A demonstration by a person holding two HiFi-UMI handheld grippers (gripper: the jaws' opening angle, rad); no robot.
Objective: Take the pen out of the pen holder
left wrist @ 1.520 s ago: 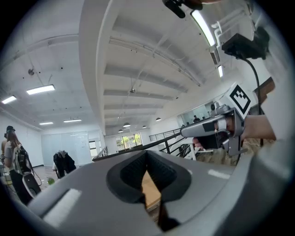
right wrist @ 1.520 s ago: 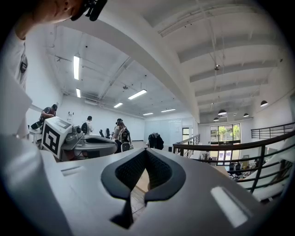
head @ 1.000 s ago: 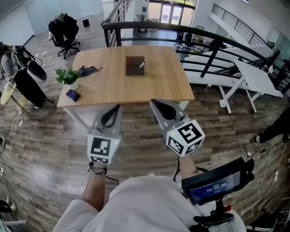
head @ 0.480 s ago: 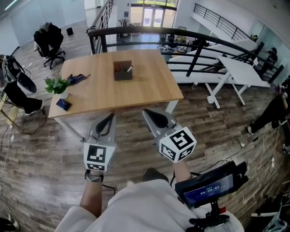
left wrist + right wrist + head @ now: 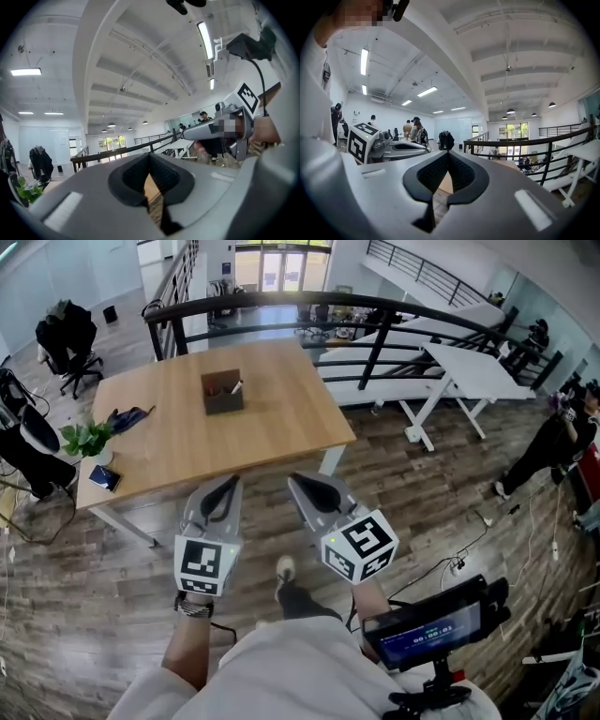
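- Located on the far half of the wooden table point(image 5: 281, 427): brown pen holder point(image 5: 222, 393), upright, with the pen point(image 5: 235, 387) leaning inside it, white tip above the rim.
- Compared with a second ago: holder and table drifted leftward in the head view, more floor and white benches showing at right. Read as a turn of the head and body, not as any shift of the holder on the table.
- Newly in view below the grippers: a shoe point(image 5: 285, 568) on the floor, suggesting a step underway toward the table.
- Left gripper point(image 5: 234, 481): jaws closed tip to tip, nothing between the pads. Held over the floor, short of the table's near edge.
- Right gripper point(image 5: 293, 480): likewise closed and empty, just beside the left, well apart from the holder.
- Judged stage: approach only; no contact with pen or holder.
- Needed next, by judgement: closing the remaining gap, then parting one pair of jaws before reaching for the pen.
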